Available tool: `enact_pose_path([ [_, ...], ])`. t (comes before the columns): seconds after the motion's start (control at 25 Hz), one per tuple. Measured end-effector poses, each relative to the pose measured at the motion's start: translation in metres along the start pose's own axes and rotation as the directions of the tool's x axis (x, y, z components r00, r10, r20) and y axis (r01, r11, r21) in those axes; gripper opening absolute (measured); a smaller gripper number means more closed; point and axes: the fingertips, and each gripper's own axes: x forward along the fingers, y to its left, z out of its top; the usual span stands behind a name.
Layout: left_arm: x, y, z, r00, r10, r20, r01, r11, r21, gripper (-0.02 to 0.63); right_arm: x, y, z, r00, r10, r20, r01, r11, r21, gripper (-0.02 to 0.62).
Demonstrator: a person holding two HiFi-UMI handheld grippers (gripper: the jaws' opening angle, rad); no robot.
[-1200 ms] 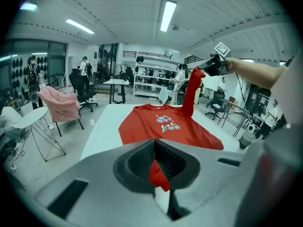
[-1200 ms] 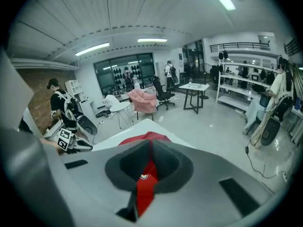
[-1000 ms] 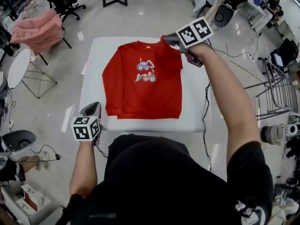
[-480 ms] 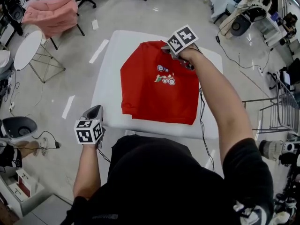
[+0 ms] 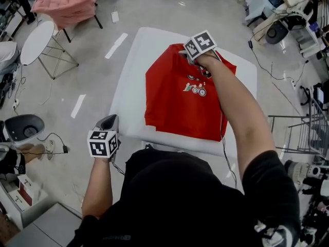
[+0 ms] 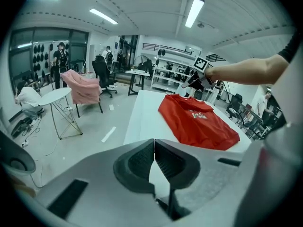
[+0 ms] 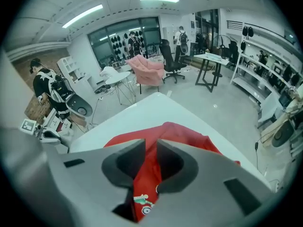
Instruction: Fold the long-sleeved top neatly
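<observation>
The red long-sleeved top (image 5: 177, 104) lies flat on the white table (image 5: 131, 86), chest print up, with its right side folded inward. My right gripper (image 5: 186, 53) hovers low over the top near the collar. Its jaws have just been opening, and in the right gripper view (image 7: 151, 143) they stand apart with red cloth (image 7: 187, 134) showing in the gap, not pinched. My left gripper (image 5: 109, 121) hangs off the table's near left corner over the floor. It is shut and empty in the left gripper view (image 6: 154, 143), where the top (image 6: 199, 119) lies ahead to the right.
A pink cloth drapes over a chair (image 5: 67, 1) at the far left, beside a round white side table (image 5: 36, 40). A grey device (image 5: 23, 130) sits on the floor at the left. Cables (image 5: 267, 71) and a metal rack (image 5: 308, 133) lie to the right.
My right gripper has come down and inward from the top's far right shoulder to above the chest, taking the fold of red cloth with it. The left gripper stayed by the near left corner.
</observation>
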Motion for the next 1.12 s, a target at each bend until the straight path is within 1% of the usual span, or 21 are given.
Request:
enact_pose_path([
  [0.2,0.011,-0.011,0.01,0.999,-0.049,-0.009,0.049,0.998,0.046,0.006,-0.013,-0.002,0.001,0.998,-0.002,0.057,0.002,1.0,0.012,0.047],
  [0.32,0.021,-0.032,0.021,0.995,-0.099,-0.005,0.099,0.991,0.091,0.006,-0.037,-0.006,-0.007,0.991,-0.013,0.135,0.006,0.999,0.051,0.006],
  [0.48,0.032,-0.061,0.034,0.99,-0.139,0.01,0.137,0.982,0.132,0.006,-0.076,-0.001,-0.033,0.969,-0.021,0.245,-0.002,0.996,0.094,0.005],
  [0.6,0.033,-0.081,0.044,0.986,-0.166,0.031,0.161,0.978,0.135,0.007,-0.102,0.006,-0.067,0.957,-0.054,0.285,0.023,0.994,0.109,0.005],
  [0.76,0.031,-0.111,0.054,0.982,-0.184,0.046,0.174,0.969,0.175,0.006,-0.139,0.019,-0.121,0.946,-0.092,0.311,0.062,0.993,0.105,0.005],
  [1.04,0.021,-0.153,0.059,0.981,-0.187,0.055,0.172,0.962,0.212,0.006,-0.194,0.05,-0.206,0.91,-0.108,0.401,0.042,0.985,0.169,0.005],
  [1.12,0.021,-0.159,0.057,0.982,-0.182,0.052,0.167,0.961,0.222,0.006,-0.205,0.06,-0.228,0.901,-0.115,0.417,0.042,0.983,0.179,0.005],
])
